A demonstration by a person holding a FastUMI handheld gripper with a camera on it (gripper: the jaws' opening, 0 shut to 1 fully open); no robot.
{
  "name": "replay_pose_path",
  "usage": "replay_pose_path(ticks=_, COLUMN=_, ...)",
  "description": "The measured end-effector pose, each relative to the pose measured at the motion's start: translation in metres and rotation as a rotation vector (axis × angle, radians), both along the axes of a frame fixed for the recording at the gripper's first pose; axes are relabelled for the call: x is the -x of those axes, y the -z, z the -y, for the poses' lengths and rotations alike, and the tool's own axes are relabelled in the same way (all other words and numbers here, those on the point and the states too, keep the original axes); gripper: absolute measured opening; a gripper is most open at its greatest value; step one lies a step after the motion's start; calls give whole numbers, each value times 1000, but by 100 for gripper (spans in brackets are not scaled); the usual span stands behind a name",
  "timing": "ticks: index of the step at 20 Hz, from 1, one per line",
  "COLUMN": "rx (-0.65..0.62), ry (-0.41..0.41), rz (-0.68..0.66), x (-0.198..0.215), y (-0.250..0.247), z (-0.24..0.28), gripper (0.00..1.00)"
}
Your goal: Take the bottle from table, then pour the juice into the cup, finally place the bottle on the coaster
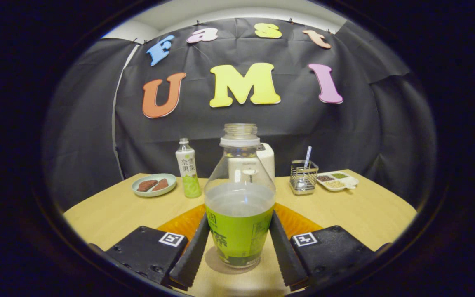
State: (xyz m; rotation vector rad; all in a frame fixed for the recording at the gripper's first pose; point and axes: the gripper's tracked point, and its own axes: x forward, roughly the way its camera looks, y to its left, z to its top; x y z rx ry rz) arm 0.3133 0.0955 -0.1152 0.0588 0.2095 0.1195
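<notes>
An uncapped clear bottle [239,206] with a green label stands upright between my fingers, its liquid reaching the shoulder. My gripper [238,243] is shut on it, with both fingers [196,247] lying against the label's sides. The bottle's base rests on the table with a shadow around it. An orange coaster [179,225] lies just behind the bottle and spreads out past both fingers; I cannot tell whether the base touches its front corner. A white cup [267,159] stands beyond the bottle, partly hidden by it.
On the wooden table [365,210] stand a second, capped green-tea bottle [188,173], a pale plate with brown pieces [154,184], a wire holder with a straw [304,177] and a white divided snack tray [337,180]. Black cloth closes the back.
</notes>
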Motion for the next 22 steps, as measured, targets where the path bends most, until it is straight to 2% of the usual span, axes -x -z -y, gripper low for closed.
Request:
replay_pose_path(ticks=4, rx=-63, ry=-7, rz=-11, x=-6, y=12, z=-7, gripper=81)
replay_pose_path(ticks=7, rx=14, ry=-23, rz=12, x=-4, y=16, z=-12, gripper=82)
replay_pose_path(ticks=9, rx=24, ry=-42, rz=17, x=-1, y=18, z=-22, gripper=82)
replay_pose_path(ticks=14, rx=54, ry=-27, rz=16, x=0, y=19, z=-24, gripper=84)
replay_pose_path(ticks=18, rx=52, ry=-25, rz=11, x=0, y=19, z=-21, gripper=87)
replay_pose_path(ticks=22, rx=31, ry=-30, rz=40, x=9, y=5, z=-21, gripper=97)
